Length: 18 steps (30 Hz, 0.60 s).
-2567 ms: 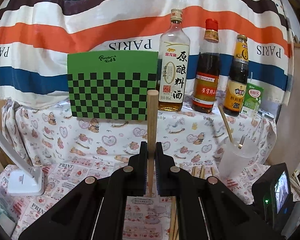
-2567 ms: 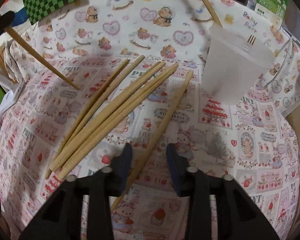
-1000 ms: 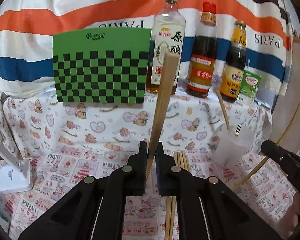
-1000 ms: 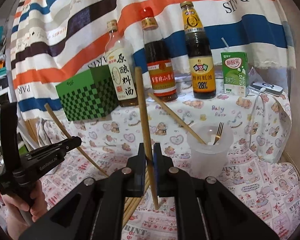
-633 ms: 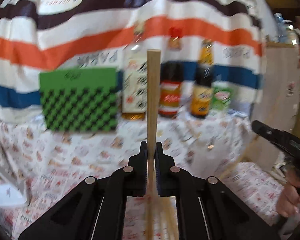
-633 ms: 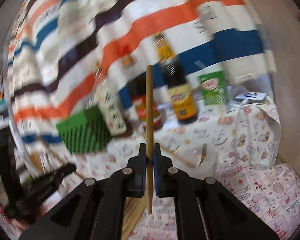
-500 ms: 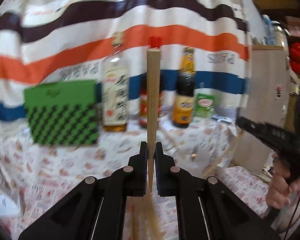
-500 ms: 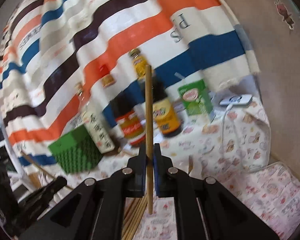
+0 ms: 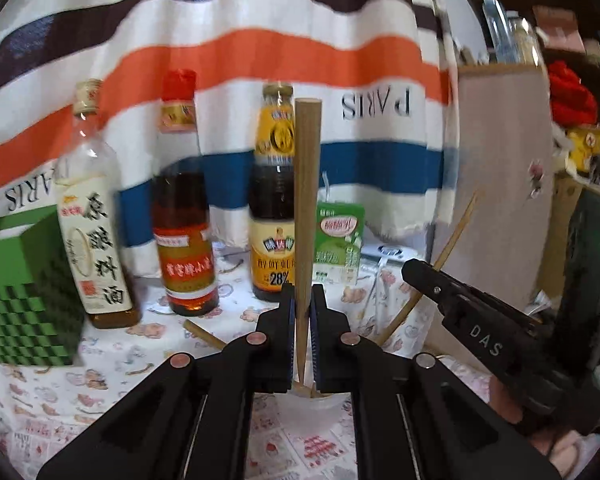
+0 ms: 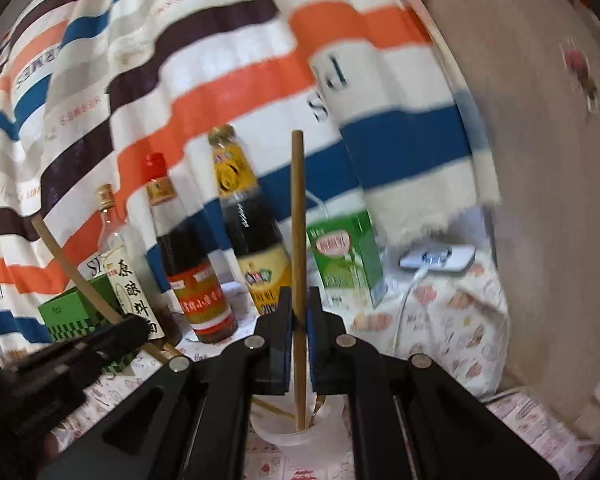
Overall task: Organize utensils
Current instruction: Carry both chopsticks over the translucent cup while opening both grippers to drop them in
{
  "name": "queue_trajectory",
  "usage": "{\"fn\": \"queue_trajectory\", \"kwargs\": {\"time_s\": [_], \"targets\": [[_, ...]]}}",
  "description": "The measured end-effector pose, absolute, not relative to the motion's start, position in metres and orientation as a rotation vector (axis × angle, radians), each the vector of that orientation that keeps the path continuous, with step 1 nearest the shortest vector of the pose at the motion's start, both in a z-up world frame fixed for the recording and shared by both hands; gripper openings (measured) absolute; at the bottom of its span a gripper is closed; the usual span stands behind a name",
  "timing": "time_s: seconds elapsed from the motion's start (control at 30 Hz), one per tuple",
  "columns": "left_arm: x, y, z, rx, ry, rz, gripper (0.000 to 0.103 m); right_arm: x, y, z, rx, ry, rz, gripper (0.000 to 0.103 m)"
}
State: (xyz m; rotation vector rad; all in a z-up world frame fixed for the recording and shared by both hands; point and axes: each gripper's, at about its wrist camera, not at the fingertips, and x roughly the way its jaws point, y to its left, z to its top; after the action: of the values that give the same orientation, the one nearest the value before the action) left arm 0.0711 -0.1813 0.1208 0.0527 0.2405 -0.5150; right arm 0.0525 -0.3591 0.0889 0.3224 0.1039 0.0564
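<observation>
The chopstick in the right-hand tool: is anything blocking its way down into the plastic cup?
Nothing visible does. The right gripper holds its chopstick upright with the lower tip already at the mouth of the cup. A fork and another stick lean inside the cup, but beside the tip, not under it.

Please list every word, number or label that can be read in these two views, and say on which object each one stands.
"PARIS", mirrored: striped cloth.
"28%": label of the dark sauce bottle.
"DAS": side of the right gripper.
Large Chinese characters on the clear bottle: blurred, only partly legible.
Red-capped bottle label: too blurred.
Green drink carton: too blurred.
Small red lettering on the cloth's upper stripes, right wrist view: too blurred.
</observation>
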Motion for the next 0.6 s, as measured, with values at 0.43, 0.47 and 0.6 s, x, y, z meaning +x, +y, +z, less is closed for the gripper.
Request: {"fn": "queue_trajectory", "kwargs": {"time_s": [0.43,0.47,0.6], "targets": [[0.119,-0.185,0.060,0.004,0.450,-0.498,0.006,0.108,-0.362,0.044,0.386,0.404,0.154,0.007],[0.119,-0.187,0.059,0.019,0.448,-0.494,0.006,0.111,-0.362,0.042,0.392,0.424,0.156,0.008],[0.120,-0.191,0.055,0.059,0.458,-0.472,0.009,0.120,-0.360,0.035,0.388,0.512,0.134,0.021]]}}
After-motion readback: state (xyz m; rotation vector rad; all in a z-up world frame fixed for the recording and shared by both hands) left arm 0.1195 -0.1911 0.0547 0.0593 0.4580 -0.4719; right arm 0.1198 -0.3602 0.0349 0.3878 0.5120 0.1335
